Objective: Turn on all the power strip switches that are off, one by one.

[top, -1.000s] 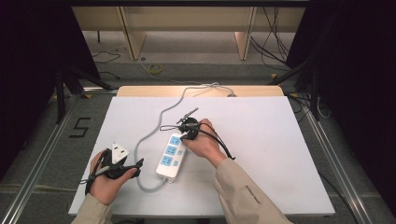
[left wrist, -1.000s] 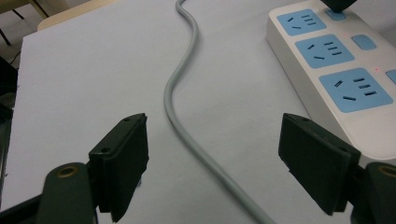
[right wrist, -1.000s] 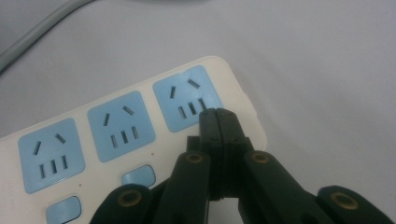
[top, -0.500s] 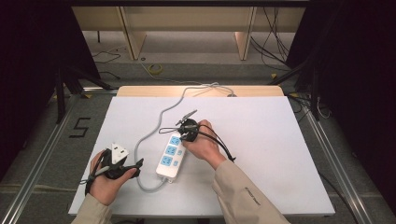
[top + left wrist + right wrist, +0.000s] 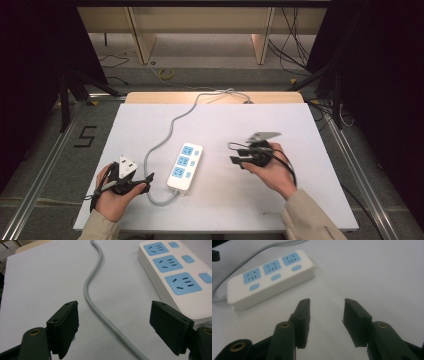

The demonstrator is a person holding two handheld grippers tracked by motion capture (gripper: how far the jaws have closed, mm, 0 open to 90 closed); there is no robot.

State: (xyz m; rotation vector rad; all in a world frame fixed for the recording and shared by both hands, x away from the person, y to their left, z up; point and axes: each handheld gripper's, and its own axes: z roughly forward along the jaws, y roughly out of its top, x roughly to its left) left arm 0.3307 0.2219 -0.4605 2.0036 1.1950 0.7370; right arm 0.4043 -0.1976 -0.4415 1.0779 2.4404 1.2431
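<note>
A white power strip (image 5: 185,167) with three blue sockets lies on the white table (image 5: 300,125). Its grey cable (image 5: 170,130) loops round the near end and runs to the table's far edge. My left gripper (image 5: 145,183) rests at the front left, pointing at the strip's near end. Its jaws are open, with the cable (image 5: 90,287) lying on the table between them and the strip (image 5: 175,272) to their right. My right gripper (image 5: 236,155) is right of the strip and apart from it. Its jaws have just been opening and stand open (image 5: 327,302) with nothing between them, facing the strip (image 5: 270,272).
A wooden board (image 5: 215,97) lines the table's far edge. Beyond it, loose cables lie on the floor (image 5: 165,74). A number 5 (image 5: 86,136) is marked on the floor at left. Bare table surface stretches to the right of my right hand.
My right gripper has left the strip's far end and moved to the right. Its jaws, shut before, now stand open. The left hand and the strip have stayed put.
</note>
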